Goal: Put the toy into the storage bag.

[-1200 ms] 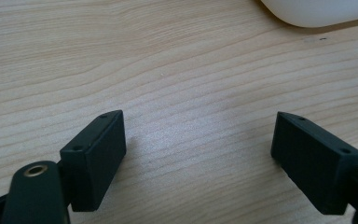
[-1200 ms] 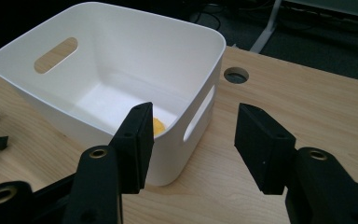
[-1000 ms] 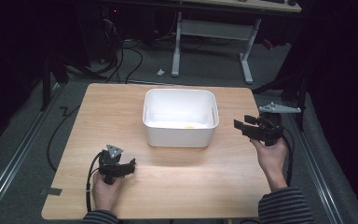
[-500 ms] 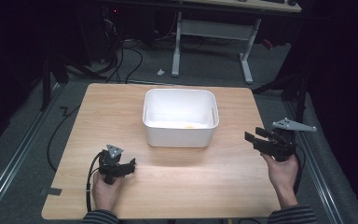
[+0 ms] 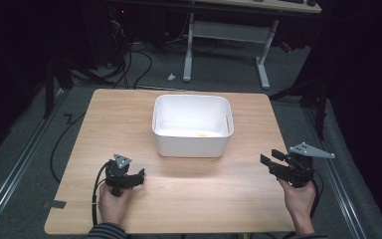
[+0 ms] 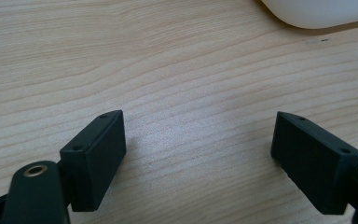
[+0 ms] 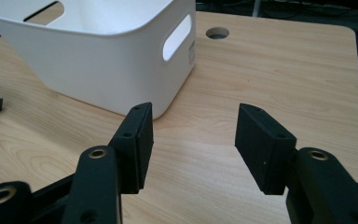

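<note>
My left gripper (image 5: 138,175) rests on the worktop (image 5: 189,199), jaws apart and empty. My right gripper (image 5: 270,158) hovers at the worktop's right edge, jaws apart, empty. The white bin (image 5: 191,144) sits mid-worktop between them.

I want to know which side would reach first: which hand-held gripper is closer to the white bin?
Left, narrowly. The left hand-held gripper sits just before the white bin, near its left front corner. The right hand-held gripper is off to the bin's right, slightly farther away.

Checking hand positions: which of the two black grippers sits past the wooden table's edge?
The right gripper, held at the table's right edge near the white plastic bin; the left gripper is over the wood.
</note>
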Motion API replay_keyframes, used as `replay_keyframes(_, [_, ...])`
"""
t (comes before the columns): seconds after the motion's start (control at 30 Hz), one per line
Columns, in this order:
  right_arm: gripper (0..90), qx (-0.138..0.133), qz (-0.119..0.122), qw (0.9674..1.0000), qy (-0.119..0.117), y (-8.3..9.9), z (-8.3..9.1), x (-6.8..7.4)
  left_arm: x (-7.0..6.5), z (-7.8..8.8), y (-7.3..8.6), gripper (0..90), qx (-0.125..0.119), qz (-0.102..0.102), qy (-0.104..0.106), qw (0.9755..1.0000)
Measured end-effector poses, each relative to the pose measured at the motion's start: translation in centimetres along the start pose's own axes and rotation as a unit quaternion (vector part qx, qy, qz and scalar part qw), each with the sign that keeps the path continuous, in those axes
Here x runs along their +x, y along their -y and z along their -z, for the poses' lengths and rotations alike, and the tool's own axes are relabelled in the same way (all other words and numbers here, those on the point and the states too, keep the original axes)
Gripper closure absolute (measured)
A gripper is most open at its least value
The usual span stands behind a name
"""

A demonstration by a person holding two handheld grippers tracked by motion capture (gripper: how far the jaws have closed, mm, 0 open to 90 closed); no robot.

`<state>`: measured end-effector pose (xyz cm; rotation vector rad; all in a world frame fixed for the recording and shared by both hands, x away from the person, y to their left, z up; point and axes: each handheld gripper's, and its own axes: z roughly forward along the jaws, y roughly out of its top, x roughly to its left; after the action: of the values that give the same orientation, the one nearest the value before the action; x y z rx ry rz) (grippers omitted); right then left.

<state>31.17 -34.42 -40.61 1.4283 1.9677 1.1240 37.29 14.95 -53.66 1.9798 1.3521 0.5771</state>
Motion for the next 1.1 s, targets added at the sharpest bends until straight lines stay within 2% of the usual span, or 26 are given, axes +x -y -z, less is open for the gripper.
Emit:
replay_keyframes(0.33, [46.1, 0.013, -0.005, 0.9999, 0.007, 2.8, -1.3, 0.8, 0.0, 0.0, 0.0, 18.4, -0.001, 0.003, 0.000, 1.0000])
replay_keyframes(0.47, [45.6, 0.009, -0.009, 0.9999, 0.007, 3.7, -1.8, 0.9, 0.0, 0.0, 0.0, 18.5, -0.001, 0.005, -0.002, 1.0000])
replay_keyframes(0.93, [45.7, 0.031, -0.024, 0.9992, 0.003, 5.6, -4.5, 1.2, 0.1, 0.0, 0.0, 18.5, -0.001, 0.006, -0.002, 1.0000])
replay_keyframes(1.03, [43.8, 0.034, -0.023, 0.9991, 0.001, 6.0, -5.2, 1.3, 0.1, 0.0, 0.0, 18.5, -0.001, 0.006, -0.002, 1.0000])
replay_keyframes(1.1, [42.2, 0.035, -0.013, 0.9993, 0.007, 6.2, -5.7, 1.4, 0.1, 0.0, 0.0, 18.5, -0.001, 0.006, -0.002, 1.0000])
